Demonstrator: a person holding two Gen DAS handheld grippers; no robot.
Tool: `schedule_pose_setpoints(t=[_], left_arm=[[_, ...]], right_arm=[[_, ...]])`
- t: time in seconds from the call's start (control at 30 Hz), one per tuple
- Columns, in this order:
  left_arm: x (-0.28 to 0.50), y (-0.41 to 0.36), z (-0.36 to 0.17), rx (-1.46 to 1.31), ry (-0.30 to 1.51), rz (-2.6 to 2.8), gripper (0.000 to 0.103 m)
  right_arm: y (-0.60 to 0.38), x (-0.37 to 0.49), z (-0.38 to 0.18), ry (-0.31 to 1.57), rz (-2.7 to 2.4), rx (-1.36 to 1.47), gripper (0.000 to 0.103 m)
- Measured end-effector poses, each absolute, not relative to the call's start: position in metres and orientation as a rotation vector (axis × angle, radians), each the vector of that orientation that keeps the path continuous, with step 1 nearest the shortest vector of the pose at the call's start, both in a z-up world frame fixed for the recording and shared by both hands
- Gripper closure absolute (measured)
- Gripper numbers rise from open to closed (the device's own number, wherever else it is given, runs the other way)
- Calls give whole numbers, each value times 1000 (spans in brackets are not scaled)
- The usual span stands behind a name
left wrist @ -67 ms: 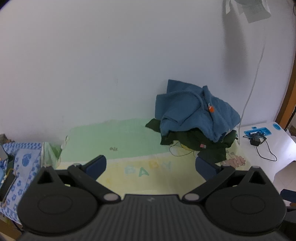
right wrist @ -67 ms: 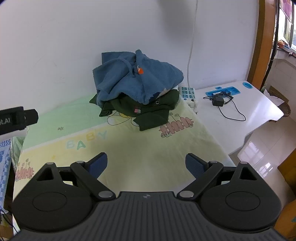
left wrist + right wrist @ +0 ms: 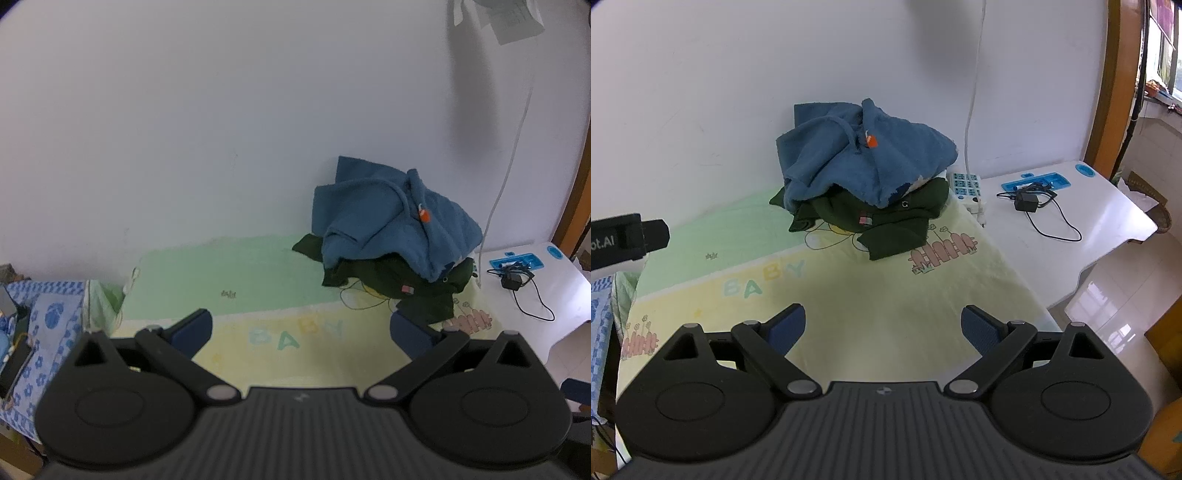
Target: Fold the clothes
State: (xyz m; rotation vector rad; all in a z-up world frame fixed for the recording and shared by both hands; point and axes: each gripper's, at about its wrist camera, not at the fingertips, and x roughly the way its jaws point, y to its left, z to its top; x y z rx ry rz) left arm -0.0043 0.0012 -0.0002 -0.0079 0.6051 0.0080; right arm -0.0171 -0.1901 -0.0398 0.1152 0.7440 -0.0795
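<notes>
Both views match the frames from a tenth of a second back: pile, blanket and both tools sit where they did, so I log no change and no new state for the clothes.

My left gripper (image 3: 301, 332) hangs above the near part of the blanket (image 3: 849, 302), jaws spread wide, nothing between the pads. My right gripper (image 3: 882, 326) is likewise released and empty, also over bare blanket.

The clothes are in one heap at 12 o'clock in the right wrist view, against the wall (image 3: 701, 92). The blue fleece garment (image 3: 864, 162) is draped loosely on top, rumpled, with an orange tag showing. The dark green garment (image 3: 886, 225) lies under it, bunched, one flap spilling toward 6 o'clock onto the blanket. In the left wrist view the same heap sits at about 2 o'clock.

Neither piece lies folded; both are crumpled. Judgement: folding work remains on both.

To the right, a power strip (image 3: 967, 188) touches the blanket edge; a charger (image 3: 1025, 201) lies on the white table (image 3: 1108, 221).
</notes>
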Motion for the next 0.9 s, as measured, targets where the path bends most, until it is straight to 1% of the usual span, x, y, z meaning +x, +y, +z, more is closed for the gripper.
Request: schedule_pose_setpoints(t=[0.17,0.4,0.57,0.7,0.9], left_arm=[[-11,4,-1,-3,567,19,1],[9,5,-10,-14,654,11,1],[10,2,-12,-7,662,26,1],[10,1,-12,5,657,25,1],[12,-1,-17,18,659,23,1]], right_arm=[[-191,-15,-43,776,-92,133,9],[-196,-11,-55,799,-100,152,9],[-197,-11,-63,823,-90,180,9],[-200,-11,-59,812,-104,229,9],[-192,-10,-39,737,-125,172,9]])
